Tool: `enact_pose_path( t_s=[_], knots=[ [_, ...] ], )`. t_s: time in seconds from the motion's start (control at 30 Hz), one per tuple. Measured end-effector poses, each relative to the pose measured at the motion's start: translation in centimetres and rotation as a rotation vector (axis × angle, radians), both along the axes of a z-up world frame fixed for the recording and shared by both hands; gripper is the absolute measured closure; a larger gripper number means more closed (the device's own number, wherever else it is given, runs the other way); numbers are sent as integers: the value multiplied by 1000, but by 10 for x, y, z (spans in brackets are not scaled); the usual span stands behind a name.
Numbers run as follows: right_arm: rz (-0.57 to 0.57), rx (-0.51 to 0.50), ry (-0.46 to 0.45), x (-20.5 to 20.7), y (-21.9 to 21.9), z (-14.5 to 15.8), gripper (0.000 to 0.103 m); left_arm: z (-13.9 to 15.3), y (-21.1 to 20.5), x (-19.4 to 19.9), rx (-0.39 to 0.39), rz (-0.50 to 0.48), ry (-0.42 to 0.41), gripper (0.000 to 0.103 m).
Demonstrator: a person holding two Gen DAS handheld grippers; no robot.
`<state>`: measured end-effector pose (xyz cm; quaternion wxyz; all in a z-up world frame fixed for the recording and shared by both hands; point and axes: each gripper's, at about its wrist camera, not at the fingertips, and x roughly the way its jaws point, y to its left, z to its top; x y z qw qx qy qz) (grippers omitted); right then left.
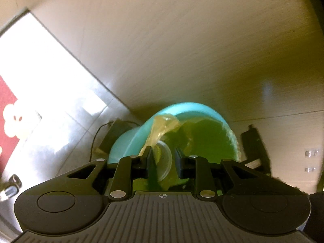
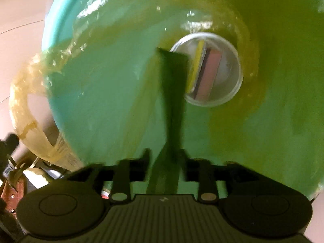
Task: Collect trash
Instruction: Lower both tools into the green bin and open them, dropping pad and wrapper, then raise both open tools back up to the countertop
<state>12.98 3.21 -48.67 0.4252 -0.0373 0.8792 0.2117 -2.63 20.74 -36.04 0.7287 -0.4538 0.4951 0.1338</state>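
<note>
A turquoise bin (image 1: pixel 129 141) lined with a yellowish see-through bag (image 1: pixel 162 125) fills the lower middle of the left wrist view. My left gripper (image 1: pixel 164 158) hovers at its rim, jaws a little apart. The bag's flap runs down to the left finger (image 1: pixel 149 160); a grip on it is unclear. In the right wrist view I look straight into the bin (image 2: pixel 60 30). A clear plastic cup (image 2: pixel 226 75) with a yellow and a pink piece lies at the bottom. A dark green strip (image 2: pixel 172 93) hangs between the parted fingers of my right gripper (image 2: pixel 165 162), blurred.
Bright pale floor tiles (image 1: pixel 60 101) and a red mat with a white flower (image 1: pixel 12 117) lie left of the bin. A black cable (image 1: pixel 97 133) and a dark object (image 1: pixel 255 145) flank it. The bag's loop handle (image 2: pixel 20 105) hangs outside the rim above some clutter (image 2: pixel 20 174).
</note>
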Motion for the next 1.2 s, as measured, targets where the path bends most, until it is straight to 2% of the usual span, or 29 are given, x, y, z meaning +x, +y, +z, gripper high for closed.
enact_pose_path(
  t_s=[0.1, 0.17, 0.33, 0.4, 0.57, 0.63, 0.8, 0.97, 1.2],
  knots=[
    [-25, 30, -27, 8, -4, 17, 58, 6, 5, -5, -10, 9, 2, 77],
    [13, 39, -89, 10, -5, 38, 57, 10, 6, -2, -7, 5, -6, 77],
    [236, 79, -337, -4, -3, 119, 58, 46, 0, 11, 33, -43, -61, 77],
    [293, 102, -423, -13, -4, 152, 58, 64, 0, 13, 63, -55, -89, 77],
    [369, 192, -664, -26, -8, 236, 58, 125, 5, 11, 163, -43, -188, 77],
    [388, 218, -797, -32, -10, 274, 58, 146, 9, 9, 189, -29, -228, 77],
    [370, 270, -1056, -46, -16, 340, 58, 183, 14, 4, 219, -35, -282, 77],
    [289, 235, -1176, -50, -39, 378, 58, 191, 4, 10, 207, -86, -268, 77],
    [202, 166, -1309, -49, -75, 418, 58, 223, -1, 26, 252, -89, -365, 77]
  ],
)
